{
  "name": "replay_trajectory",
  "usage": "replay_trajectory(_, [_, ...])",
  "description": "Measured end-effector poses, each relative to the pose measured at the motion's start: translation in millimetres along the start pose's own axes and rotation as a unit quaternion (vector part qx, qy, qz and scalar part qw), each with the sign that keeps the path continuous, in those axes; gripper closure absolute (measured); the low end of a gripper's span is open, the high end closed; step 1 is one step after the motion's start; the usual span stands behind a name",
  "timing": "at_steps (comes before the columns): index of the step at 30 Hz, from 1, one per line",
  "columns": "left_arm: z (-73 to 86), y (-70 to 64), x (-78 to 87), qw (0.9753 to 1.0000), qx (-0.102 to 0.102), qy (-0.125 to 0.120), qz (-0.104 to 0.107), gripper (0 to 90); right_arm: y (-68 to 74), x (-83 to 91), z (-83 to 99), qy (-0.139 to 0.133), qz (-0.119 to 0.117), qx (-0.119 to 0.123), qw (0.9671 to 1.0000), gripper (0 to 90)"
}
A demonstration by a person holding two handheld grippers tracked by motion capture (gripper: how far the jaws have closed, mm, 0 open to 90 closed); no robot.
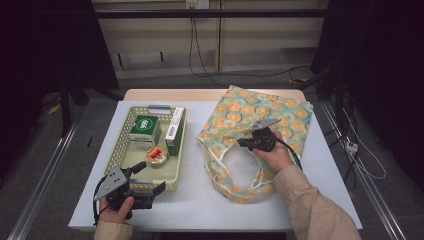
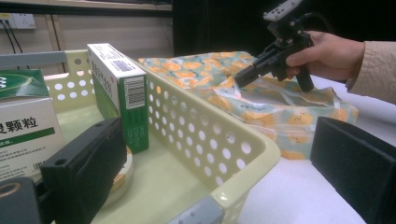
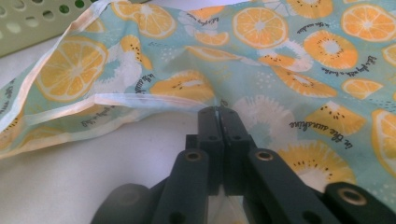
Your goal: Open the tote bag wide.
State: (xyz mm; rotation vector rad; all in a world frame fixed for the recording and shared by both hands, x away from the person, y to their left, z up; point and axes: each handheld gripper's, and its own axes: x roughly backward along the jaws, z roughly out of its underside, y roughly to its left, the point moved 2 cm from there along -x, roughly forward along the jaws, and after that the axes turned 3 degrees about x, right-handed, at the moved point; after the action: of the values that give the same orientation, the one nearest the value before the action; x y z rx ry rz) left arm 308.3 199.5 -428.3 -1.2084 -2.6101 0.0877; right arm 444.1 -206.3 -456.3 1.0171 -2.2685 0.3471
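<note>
Right gripper (image 1: 246, 141) pinched together on the upper rim of the orange-print bag (image 1: 260, 112), jaws pressed flat against each other in the right gripper view, a fold of fabric apparently caught at their tips. Bag lying on the right half of the white table (image 1: 200, 200), mouth facing the basket (image 1: 131, 114), handles spilling toward the near edge. Left gripper (image 1: 149, 176) spread wide at the basket's near right corner, holding nothing. Inside the basket: two green-and-white boxes and a small round tin (image 1: 156, 155).
</note>
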Motion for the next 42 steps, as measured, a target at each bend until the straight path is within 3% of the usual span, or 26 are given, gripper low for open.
replay_trajectory(4, [0.3,0.8,0.4,1.0,0.0,0.0,0.0,3.5,1.1,3.8,-0.2,-0.007,0.008,-0.019,0.9998,65.3])
replay_trajectory(8, [-0.1,-0.1,0.7,1.0,-0.001,0.0,-0.001,3.5,8.9,13.3,-3.7,-0.002,0.007,-0.021,0.9997,44.8])
replay_trajectory(12, [-0.2,-0.2,1.1,1.0,-0.003,-0.001,-0.002,3.5,23.1,26.1,-7.0,0.002,-0.002,-0.024,0.9997,31.8])
replay_trajectory(16, [0.3,-0.4,1.0,1.0,-0.002,0.0,-0.003,3.5,42.5,38.4,-8.7,-0.007,-0.017,-0.013,0.9997,27.5])
replay_trajectory(29, [-0.4,-0.8,1.5,1.0,-0.006,0.001,-0.004,3.5,95.9,48.2,-10.9,-0.007,-0.078,0.005,0.9969,23.4])
replay_trajectory(32, [-0.1,-0.9,1.3,1.0,-0.004,-0.001,-0.004,3.5,105.7,46.9,-11.0,-0.007,-0.094,-0.002,0.9955,23.7])
replay_trajectory(36, [0.1,-0.7,1.3,1.0,-0.003,0.0,-0.003,3.5,115.2,42.9,-6.9,0.008,-0.113,-0.003,0.9936,30.1])
replay_trajectory(42, [0.1,-0.4,2.1,1.0,-0.004,0.001,-0.005,3.5,120.4,42.3,3.2,0.018,-0.13,-0.006,0.9914,49.9])
